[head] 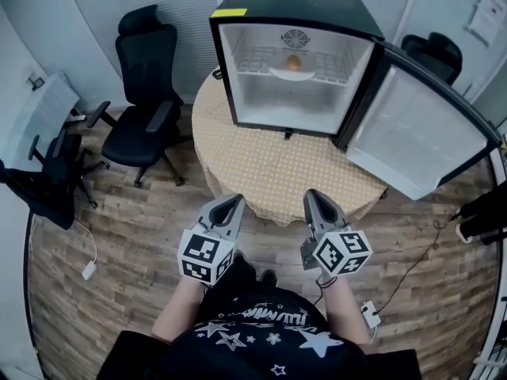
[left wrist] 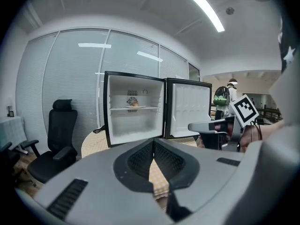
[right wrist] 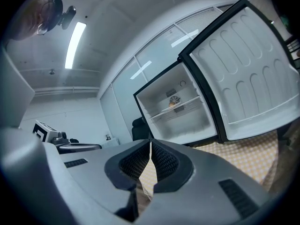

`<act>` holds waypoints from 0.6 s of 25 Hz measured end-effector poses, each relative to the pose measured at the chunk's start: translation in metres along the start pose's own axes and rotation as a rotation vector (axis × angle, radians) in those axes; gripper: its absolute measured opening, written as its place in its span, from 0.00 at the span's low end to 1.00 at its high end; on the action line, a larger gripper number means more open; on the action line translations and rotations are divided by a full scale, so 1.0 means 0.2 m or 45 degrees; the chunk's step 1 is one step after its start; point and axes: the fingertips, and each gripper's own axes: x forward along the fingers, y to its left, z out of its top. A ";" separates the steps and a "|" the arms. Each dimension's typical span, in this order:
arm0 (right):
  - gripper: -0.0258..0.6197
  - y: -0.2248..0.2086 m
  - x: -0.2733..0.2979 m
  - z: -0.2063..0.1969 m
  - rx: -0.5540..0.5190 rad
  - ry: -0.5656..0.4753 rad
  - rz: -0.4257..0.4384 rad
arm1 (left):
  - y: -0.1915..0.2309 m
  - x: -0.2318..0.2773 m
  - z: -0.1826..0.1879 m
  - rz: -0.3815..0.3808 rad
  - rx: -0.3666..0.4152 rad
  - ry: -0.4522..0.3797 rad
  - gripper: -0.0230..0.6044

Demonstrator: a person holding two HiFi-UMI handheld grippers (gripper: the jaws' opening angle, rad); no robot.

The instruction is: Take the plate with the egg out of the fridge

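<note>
Two hand-held grippers (head: 234,200) (head: 312,195), both closed; one egg (head: 294,63), one plate (head: 291,74)

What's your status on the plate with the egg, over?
Left gripper and right gripper shut, empty. Plate with egg on shelf in fridge, door open. Path clear.

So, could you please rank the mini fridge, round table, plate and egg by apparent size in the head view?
1. mini fridge, open door included
2. round table, partly hidden beneath it
3. plate
4. egg
</note>
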 end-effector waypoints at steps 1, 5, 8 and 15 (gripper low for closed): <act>0.09 -0.01 0.01 0.00 0.000 0.002 -0.011 | 0.00 0.01 0.00 -0.004 -0.001 -0.001 0.05; 0.09 -0.06 0.04 0.02 -0.008 -0.006 -0.049 | 0.03 0.09 0.00 -0.029 0.007 -0.010 0.05; 0.09 -0.11 0.06 0.03 -0.003 -0.012 -0.087 | 0.05 0.17 0.02 -0.055 -0.004 -0.027 0.05; 0.09 -0.19 0.25 0.11 0.011 -0.042 -0.130 | 0.21 0.35 0.13 -0.103 -0.007 -0.086 0.05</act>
